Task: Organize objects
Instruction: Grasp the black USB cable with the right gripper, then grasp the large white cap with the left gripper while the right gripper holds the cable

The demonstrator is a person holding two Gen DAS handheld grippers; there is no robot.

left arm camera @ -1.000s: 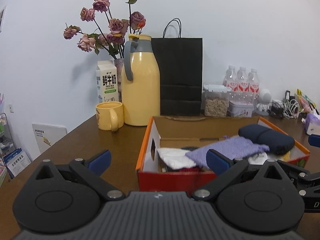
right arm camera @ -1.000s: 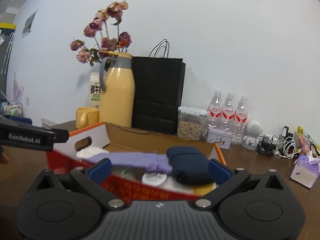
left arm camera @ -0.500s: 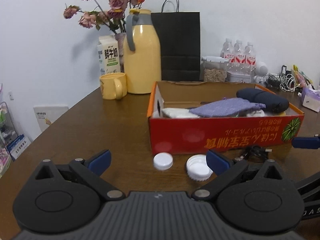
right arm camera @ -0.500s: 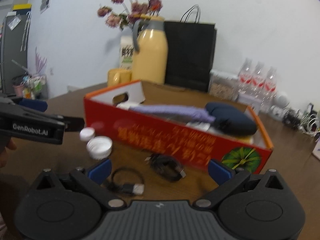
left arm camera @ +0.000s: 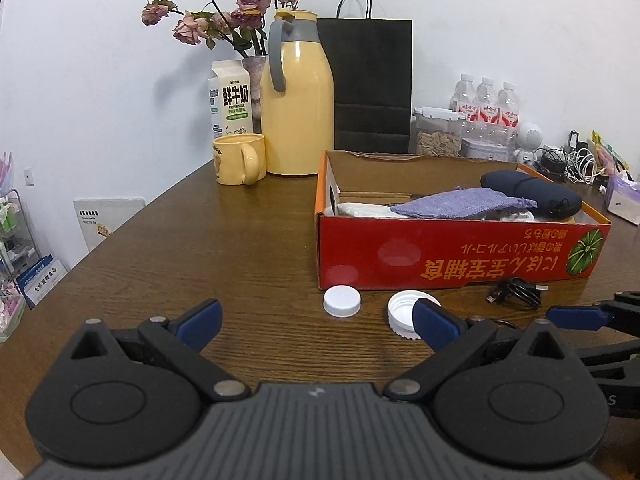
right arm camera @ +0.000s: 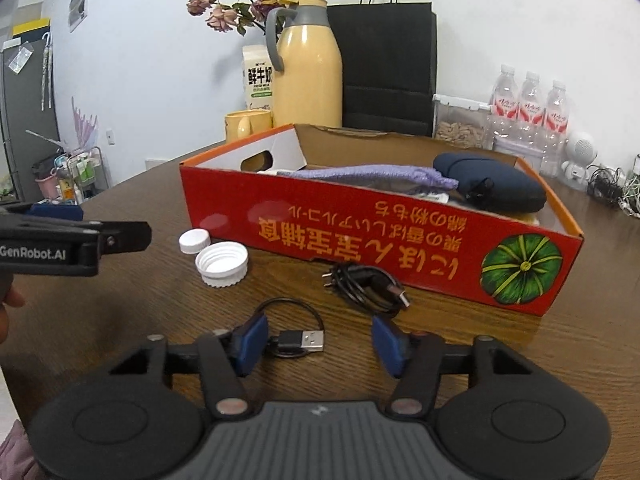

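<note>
White wall [left arm camera: 500, 20] behind a dark wooden table [left arm camera: 240, 240].

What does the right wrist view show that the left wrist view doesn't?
Only right wrist: the USB cable between the right tool, whose jaws have just been closing but don't yet press it. Only left wrist: the tissue pack. Both: red box, two white caps, coiled black cable, yellow jug.

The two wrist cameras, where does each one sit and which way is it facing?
Left wrist: on the left gripper, facing across the table at two white caps and the red box; the right gripper shows at its right edge.
Right wrist: on the right gripper, facing down at a black cable; the left gripper and fingertips show.
Shared: box, caps.
</note>
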